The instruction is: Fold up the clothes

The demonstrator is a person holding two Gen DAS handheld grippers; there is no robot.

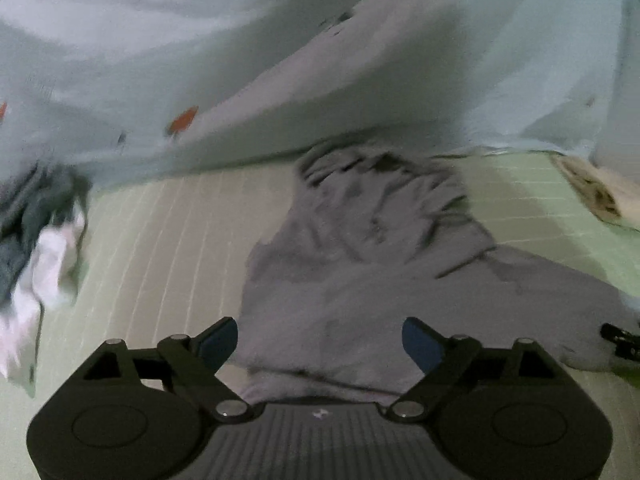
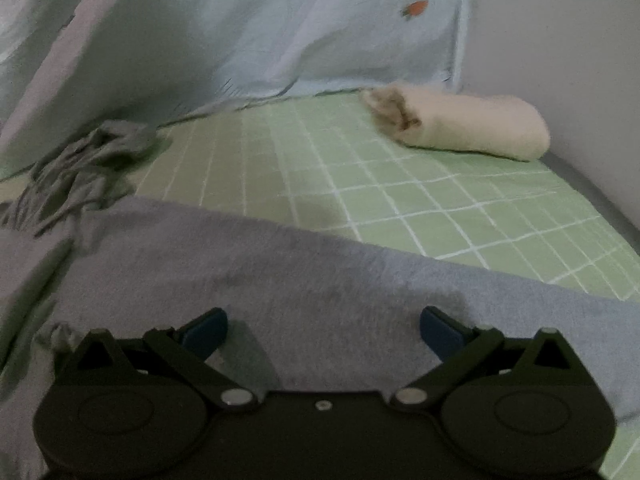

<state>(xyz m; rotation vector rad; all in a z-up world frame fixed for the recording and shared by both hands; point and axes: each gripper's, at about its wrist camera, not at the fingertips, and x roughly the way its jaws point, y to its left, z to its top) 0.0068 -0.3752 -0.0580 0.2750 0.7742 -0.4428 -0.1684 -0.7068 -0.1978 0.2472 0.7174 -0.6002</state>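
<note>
At the far left of the bed a heap of dark and white clothes (image 1: 36,240) lay bunched against the hanging pale blue sheet (image 1: 120,60), well apart from the work. The left gripper (image 1: 320,340) hovered over the grey garment (image 1: 360,280) with its jaws spread wide and nothing between the blue pads (image 1: 218,340); the cloth lay flat beneath them, unpinched. The garment stretched across the middle of the green checked bedcover (image 2: 440,200), its far end crumpled near the sheet, its near part smoother. The right gripper (image 2: 324,332) sat over the same grey cloth, also spread and holding nothing.

The step in hand looked like the pause between folds: both tools free, the garment partly laid out but not yet neat. The next move probably called for each gripper to find an edge or corner of the cloth and pinch it, since the crumpled far end needed flattening before a clean fold.

To the right the garment's long edge (image 2: 360,248) ran diagonally over the bedcover, plain to see and easy to reach. Beyond it lay open green cover, room enough to turn cloth over. Farther right a rolled cream towel (image 2: 460,128) rested near the wall (image 2: 560,40), which closed off that side.
</note>
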